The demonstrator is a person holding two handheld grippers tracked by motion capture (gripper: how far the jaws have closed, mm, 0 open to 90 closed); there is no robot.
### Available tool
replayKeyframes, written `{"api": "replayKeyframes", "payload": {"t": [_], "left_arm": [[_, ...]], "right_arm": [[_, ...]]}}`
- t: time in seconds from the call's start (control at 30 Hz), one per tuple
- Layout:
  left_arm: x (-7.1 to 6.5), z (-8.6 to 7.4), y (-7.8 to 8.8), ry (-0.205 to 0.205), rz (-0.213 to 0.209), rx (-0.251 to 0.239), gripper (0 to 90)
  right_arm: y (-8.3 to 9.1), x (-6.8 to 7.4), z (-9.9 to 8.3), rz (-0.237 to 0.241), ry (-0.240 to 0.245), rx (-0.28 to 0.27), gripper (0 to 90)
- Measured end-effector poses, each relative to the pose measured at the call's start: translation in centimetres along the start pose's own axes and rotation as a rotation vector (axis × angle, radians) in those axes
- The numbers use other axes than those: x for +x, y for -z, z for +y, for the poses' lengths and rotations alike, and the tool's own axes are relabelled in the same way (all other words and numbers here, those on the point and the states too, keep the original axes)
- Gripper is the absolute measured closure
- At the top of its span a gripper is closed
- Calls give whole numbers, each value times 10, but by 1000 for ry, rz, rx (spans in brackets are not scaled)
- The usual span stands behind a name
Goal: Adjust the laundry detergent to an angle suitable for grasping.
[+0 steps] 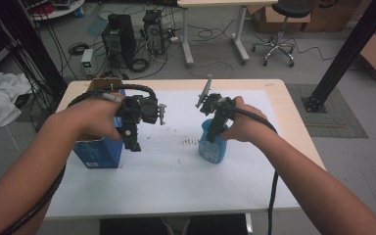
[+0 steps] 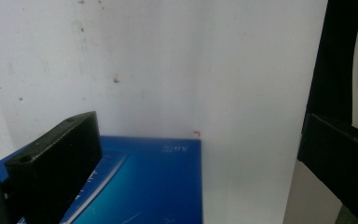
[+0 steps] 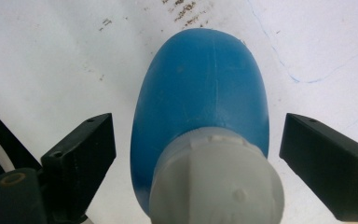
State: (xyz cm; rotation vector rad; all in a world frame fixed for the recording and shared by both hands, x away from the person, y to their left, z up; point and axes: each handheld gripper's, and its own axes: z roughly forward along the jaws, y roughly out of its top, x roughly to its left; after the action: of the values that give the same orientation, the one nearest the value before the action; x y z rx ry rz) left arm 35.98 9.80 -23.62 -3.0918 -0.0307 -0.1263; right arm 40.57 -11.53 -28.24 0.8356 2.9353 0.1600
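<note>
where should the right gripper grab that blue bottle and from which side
Grip the blue bottle just under its white cap, coming straight down from above. It stands upright on the white sheet, and the right gripper already hangs over it with its jaws open, one on each side. The neck there is narrower than the body, so it probably fits the open jaws.

Counter (image 1: 293, 132): light wood top w/ a white sheet (image 1: 176, 181) covering most of it, wood showing at far and side edges. Blue box (image 1: 99, 154) stands on the sheet at its left edge. Blue bottle (image 1: 212, 147) w/ white cap stands well right of the box. Dark smudges (image 1: 190, 141) on the sheet btwn box and bottle, nearer the bottle.
</note>
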Motion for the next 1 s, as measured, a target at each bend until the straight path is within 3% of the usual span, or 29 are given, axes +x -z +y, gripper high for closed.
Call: {"api": "replayKeyframes", "payload": {"t": [0.83, 1.0], "left_arm": [[0, 0, 0, 2, -4, 1, 1], [1, -1, 1, 2, -4, 6, 1]], "right_arm": [[17, -2, 3, -2, 37, 1, 25], [21, -2, 3, 6, 77, -4, 0]]}}
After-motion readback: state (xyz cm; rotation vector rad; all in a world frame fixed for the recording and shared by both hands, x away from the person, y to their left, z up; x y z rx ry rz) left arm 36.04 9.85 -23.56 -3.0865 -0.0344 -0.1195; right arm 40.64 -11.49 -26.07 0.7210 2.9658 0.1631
